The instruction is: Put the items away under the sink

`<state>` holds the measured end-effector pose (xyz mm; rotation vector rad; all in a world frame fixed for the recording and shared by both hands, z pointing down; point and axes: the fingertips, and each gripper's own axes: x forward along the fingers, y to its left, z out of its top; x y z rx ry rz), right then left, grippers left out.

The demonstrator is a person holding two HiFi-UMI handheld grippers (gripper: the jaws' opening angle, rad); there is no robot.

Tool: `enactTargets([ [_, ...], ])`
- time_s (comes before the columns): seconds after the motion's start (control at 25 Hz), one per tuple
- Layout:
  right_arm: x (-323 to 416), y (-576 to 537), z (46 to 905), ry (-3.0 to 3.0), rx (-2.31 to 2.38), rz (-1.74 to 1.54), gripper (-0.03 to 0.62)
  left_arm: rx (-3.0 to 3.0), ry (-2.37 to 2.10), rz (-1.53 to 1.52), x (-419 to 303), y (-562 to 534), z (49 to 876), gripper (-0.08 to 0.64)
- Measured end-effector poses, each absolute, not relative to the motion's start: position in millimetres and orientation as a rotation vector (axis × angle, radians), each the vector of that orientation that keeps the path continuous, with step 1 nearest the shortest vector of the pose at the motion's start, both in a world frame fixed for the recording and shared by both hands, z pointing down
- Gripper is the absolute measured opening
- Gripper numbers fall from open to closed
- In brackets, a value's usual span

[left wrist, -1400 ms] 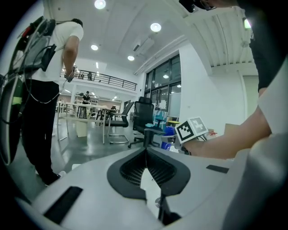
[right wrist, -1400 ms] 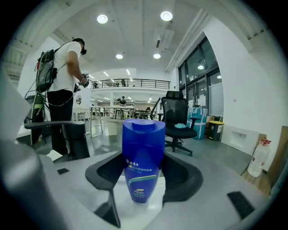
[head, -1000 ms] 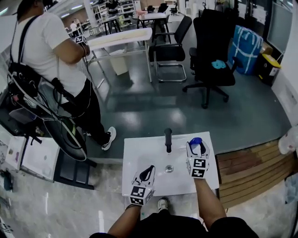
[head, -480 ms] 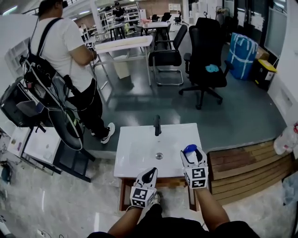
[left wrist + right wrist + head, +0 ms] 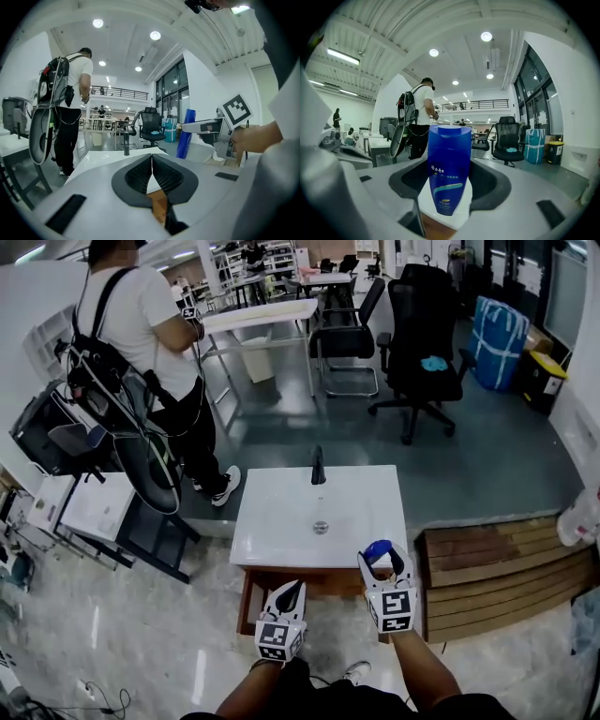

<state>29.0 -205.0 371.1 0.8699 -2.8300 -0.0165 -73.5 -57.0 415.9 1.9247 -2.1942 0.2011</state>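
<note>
**Right gripper view: blue bottle pinched, left tongs pressed together**

The right gripper view shows the right gripper (image 5: 448, 194) clamping the blue bottle (image 5: 448, 168) by its sides, label facing the camera; its print is too small to read. In the head view only the bottle's top shows, over the near right edge of the white sink top (image 5: 281, 521). The left gripper (image 5: 151, 161) has its jaws pressed together on nothing, at the near edge left of centre. The head view alone shows the tap (image 5: 318, 467) at the far edge, and a strip of wooden cabinet (image 5: 323, 581) below the near edge, its inside hidden.
</note>
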Motion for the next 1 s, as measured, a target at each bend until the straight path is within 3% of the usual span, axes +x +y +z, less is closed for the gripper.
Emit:
enactTargets([
  [0.56,-5.1,-152.1,392.4,-2.812,0.884,-0.045,0.273,1.944,-2.16,0.196,-107.6,-28.7,440.3,0.021],
  [1.0,-41.9,-122.1,497.7,-2.8,0.945,0.056,0.273,1.96,-2.109,0.227,-137.2,-26.6,559.1,0.021],
])
